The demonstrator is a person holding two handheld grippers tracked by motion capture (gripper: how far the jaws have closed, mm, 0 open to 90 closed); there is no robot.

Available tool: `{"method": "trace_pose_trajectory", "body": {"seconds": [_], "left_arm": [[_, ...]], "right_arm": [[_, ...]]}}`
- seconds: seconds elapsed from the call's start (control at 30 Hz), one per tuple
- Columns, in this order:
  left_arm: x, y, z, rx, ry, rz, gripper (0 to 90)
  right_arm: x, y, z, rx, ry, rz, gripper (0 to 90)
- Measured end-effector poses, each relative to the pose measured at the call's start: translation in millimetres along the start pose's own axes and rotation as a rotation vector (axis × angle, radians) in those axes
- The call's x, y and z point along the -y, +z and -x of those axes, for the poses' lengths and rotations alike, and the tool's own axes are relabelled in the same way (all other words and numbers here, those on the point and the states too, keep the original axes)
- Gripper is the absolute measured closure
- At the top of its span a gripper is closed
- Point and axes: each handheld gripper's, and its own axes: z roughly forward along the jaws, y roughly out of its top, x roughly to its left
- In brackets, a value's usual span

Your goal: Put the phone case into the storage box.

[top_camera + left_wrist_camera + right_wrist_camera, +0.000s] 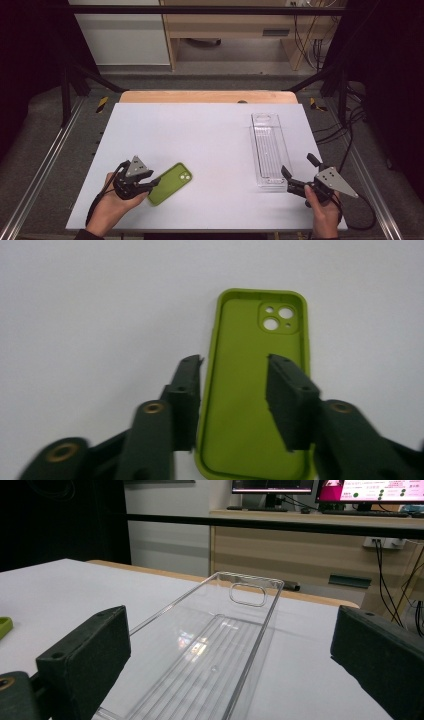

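The green phone case [170, 184] lies flat, open side up, at the counter's [200, 135] near left, the left gripper [235, 390] over its near end with jaws apart, clamping nothing, while the right gripper [299, 176], jaws wide apart, faces the clear tray's [268, 150] near end, presumably to steady it.

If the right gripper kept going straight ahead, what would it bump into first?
Probably the clear tray. The right gripper points along it with jaws open wide, straddling its near end, so it would likely meet that end first, though depth is hard to judge.

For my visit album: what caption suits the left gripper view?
Left gripper, jaws apart, poised over a green phone case lying hollow side up.
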Motion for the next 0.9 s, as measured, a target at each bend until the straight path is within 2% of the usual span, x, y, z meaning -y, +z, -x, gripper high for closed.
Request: {"method": "trace_pose_trajectory", "body": {"seconds": [0.07, 0.13, 0.17, 0.2, 0.23, 0.27, 0.3, 0.33, 0.53, 0.67, 0.73, 0.9], "left_arm": [[-1.2, 1.9, -2.8, -0.001, -0.012, 0.010, 40.6], [-1.4, 3.3, -4.1, -0.005, -0.017, 0.014, 31.5], [-1.4, 4.4, -5.0, -0.006, -0.016, 0.017, 31.5], [-1.1, 6.3, -6.2, 0.001, -0.014, 0.020, 22.3], [-0.7, 8.2, -6.6, 0.005, -0.013, 0.020, 17.6], [-0.4, 9.7, -6.9, 0.007, -0.013, 0.017, 17.6], [0.0, 12.1, -7.5, 0.007, -0.016, 0.010, 12.1], [1.2, 15.1, -8.0, 0.030, -0.019, 0.007, 5.9], [2.0, 20.2, -8.2, 0.078, -0.009, 0.003, 4.9], [3.8, 24.1, -5.7, 0.109, 0.005, -0.020, 4.9], [8.2, 28.8, -3.4, 0.127, 0.015, -0.033, 5.0], [16.7, 37.6, -4.4, 0.109, 0.014, -0.070, 5.2]], "right_arm": [[0.3, 0.6, -0.3, -0.001, 0.000, -0.002, 3.0], [0.6, 1.0, -0.9, -0.003, -0.002, -0.004, 3.0], [0.6, 1.0, -0.9, -0.003, -0.002, -0.004, 3.0], [0.6, 0.8, -1.1, -0.003, -0.008, -0.004, 3.0], [0.6, 0.6, -1.0, -0.003, -0.007, -0.003, 3.0], [0.6, 0.6, -1.0, -0.003, -0.007, -0.003, 3.0], [0.4, 0.0, -1.0, -0.004, -0.006, -0.006, 3.0], [0.2, -0.6, -0.7, -0.001, -0.003, -0.001, 3.0], [0.3, -0.2, -0.7, -0.003, 0.003, 0.000, 3.0], [0.0, -0.4, -0.7, -0.002, 0.005, 0.005, 3.0], [1.5, 2.7, -1.2, -0.009, -0.004, -0.009, 3.0], [1.0, 2.6, -2.3, -0.011, -0.006, -0.010, 3.0]]}}
